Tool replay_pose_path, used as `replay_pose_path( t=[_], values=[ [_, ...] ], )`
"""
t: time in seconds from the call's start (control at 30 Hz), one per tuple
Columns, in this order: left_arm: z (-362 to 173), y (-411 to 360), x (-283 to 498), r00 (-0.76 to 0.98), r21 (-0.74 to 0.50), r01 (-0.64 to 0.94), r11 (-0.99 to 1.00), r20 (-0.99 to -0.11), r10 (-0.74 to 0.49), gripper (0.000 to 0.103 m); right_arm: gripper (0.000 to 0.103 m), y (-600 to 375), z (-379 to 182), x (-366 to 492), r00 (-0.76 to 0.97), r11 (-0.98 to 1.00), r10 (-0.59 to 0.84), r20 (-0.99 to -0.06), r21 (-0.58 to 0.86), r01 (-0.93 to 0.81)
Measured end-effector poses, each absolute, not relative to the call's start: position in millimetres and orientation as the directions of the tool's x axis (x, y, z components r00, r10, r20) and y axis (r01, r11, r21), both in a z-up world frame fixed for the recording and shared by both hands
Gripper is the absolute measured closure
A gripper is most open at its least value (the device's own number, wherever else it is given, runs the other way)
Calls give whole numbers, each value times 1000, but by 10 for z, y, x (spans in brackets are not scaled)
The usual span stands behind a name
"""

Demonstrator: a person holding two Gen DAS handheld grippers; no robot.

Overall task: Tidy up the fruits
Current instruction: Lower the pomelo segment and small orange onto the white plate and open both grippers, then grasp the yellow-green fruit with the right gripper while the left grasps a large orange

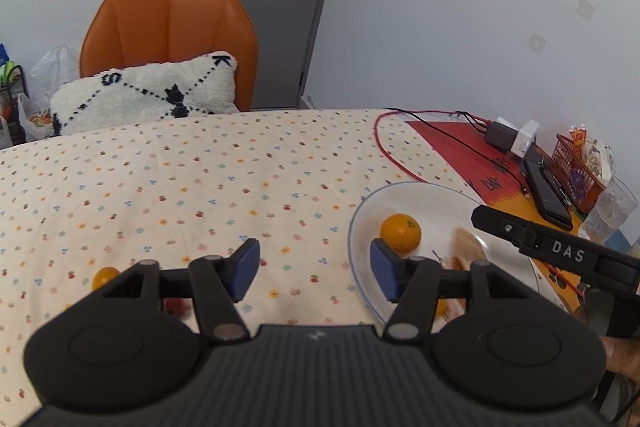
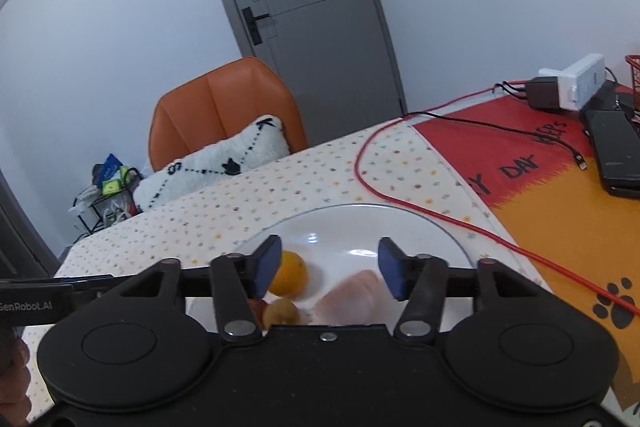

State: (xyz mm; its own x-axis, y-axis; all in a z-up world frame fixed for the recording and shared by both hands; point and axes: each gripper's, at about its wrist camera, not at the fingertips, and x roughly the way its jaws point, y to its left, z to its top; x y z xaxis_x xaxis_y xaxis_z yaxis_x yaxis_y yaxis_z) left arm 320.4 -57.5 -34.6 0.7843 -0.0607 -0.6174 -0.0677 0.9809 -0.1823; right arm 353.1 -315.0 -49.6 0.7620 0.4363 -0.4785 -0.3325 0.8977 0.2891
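A white plate (image 1: pixel 436 203) sits on the dotted tablecloth, also in the right wrist view (image 2: pixel 360 223). On it lie an orange (image 1: pixel 400 233) (image 2: pixel 289 273), a pale pink blurred fruit (image 2: pixel 352 299) (image 1: pixel 466 247) and a small brownish fruit (image 2: pixel 282 311). Another small orange (image 1: pixel 105 277) and a red fruit (image 1: pixel 176 305) lie on the cloth behind my left gripper's left finger. My left gripper (image 1: pixel 314 269) is open and empty over the cloth beside the plate's left rim. My right gripper (image 2: pixel 328 269) is open above the plate, over the pink fruit.
An orange chair (image 1: pixel 168 27) with a white pillow (image 1: pixel 144 93) stands behind the table. At the right are a red cable (image 2: pixel 440 215), chargers (image 2: pixel 568 87), a black phone (image 2: pixel 612 147), a red basket (image 1: pixel 576 163) and a glass (image 1: pixel 610 211).
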Motion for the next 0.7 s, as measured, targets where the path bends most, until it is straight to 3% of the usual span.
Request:
replay_pose_path(
  t=[0.07,0.17,0.27,0.4,0.7],
  values=[
    [-326,-535,3172,791,-184,-81,980,-609,-50,34,48,-3124,-464,3510,764,898,437,-476,282,-338],
    [-306,-472,3120,798,-189,-98,977,-601,-36,29,34,-3094,-423,3458,769,899,434,-470,279,-337],
    [-291,-402,3054,803,-185,-118,976,-596,-16,27,27,-3055,-391,3393,770,898,438,-463,271,-348],
    [-284,-297,2944,803,-178,-150,973,-595,15,23,6,-3003,-355,3305,769,895,443,-460,282,-346],
    [-262,-33,2654,796,-144,-206,968,-600,80,19,0,-2735,-261,3070,744,866,499,-444,283,-412]
  ],
)
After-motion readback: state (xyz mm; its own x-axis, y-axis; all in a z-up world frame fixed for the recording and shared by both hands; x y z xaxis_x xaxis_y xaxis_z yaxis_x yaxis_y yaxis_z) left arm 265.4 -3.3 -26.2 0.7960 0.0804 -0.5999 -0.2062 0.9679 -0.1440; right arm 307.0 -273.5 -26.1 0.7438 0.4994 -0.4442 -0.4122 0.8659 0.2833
